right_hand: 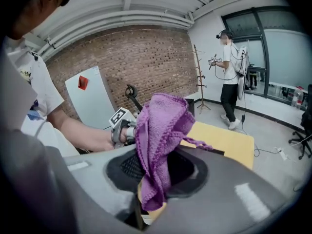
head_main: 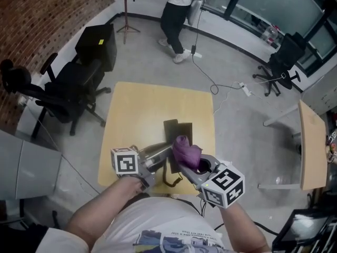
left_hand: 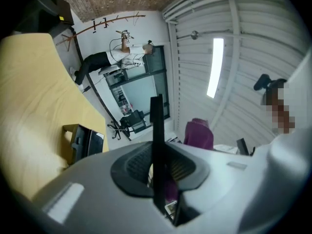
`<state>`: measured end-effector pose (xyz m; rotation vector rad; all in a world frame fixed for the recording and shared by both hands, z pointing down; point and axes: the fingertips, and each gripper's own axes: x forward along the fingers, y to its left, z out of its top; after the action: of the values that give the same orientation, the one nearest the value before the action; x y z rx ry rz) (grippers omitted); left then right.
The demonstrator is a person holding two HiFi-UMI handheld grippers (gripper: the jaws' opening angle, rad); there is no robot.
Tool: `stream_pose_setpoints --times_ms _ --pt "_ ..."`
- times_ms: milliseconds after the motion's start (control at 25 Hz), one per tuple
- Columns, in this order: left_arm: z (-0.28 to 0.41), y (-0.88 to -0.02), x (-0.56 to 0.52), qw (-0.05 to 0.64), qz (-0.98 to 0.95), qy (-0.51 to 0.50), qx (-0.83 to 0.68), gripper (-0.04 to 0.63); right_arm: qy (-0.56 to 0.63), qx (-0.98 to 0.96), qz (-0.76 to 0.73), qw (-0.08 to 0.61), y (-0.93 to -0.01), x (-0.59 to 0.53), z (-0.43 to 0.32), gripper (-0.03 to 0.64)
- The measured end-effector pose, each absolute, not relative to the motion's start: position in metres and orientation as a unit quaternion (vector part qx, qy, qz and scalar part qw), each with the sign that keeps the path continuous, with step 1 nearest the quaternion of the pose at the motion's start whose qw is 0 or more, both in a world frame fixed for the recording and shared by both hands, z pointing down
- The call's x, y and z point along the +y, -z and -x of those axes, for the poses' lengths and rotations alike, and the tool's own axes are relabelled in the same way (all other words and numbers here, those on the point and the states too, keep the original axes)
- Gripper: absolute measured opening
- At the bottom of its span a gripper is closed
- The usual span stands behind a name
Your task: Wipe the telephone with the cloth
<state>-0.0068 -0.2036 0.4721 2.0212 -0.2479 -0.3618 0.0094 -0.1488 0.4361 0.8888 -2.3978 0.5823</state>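
Yellow table [head_main: 137, 109] bearing probable telephone [head_main: 177, 132] | left tongs [head_main: 164, 153] clamp black strip [left_hand: 156, 130] | right tongs [head_main: 184, 164] clamp cloth [head_main: 187, 152] | chair [head_main: 71, 91] beside

You have two grippers: the left gripper [head_main: 166, 153] and the right gripper [head_main: 188, 167]. There is one purple cloth [head_main: 186, 153] and one thin dark telephone [left_hand: 156, 130]. You can see two yellow tables: the near table [head_main: 142, 115] in the middle, with one dark box [head_main: 179, 133] on it, and the side table [head_main: 313, 141] at 3 o'clock. There are two black chairs: the left chair [head_main: 71, 91] at 9 o'clock and the far chair [head_main: 284, 54] at 2 o'clock. One person [head_main: 176, 15] stands at 12 o'clock. One coat stand [head_main: 126, 9] is at 11 o'clock.
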Motion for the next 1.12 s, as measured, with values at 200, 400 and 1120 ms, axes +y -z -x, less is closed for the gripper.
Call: stream_pose_setpoints --times_ms 200,400,1120 --pt "0.007 -0.469 -0.208 0.508 -0.841 0.152 -0.103 0.08 -0.234 -0.877 -0.324 0.266 -0.445 -0.129 -0.016 0.092" --pt "0.004 -0.475 -0.2 0.51 -0.844 0.138 -0.094 0.08 -0.195 -0.889 -0.338 0.24 -0.405 -0.157 -0.01 0.092" --pt "0.005 -0.473 -0.189 0.522 -0.837 0.14 -0.081 0.08 -0.209 -0.894 -0.336 0.211 -0.4 -0.176 0.012 0.092"
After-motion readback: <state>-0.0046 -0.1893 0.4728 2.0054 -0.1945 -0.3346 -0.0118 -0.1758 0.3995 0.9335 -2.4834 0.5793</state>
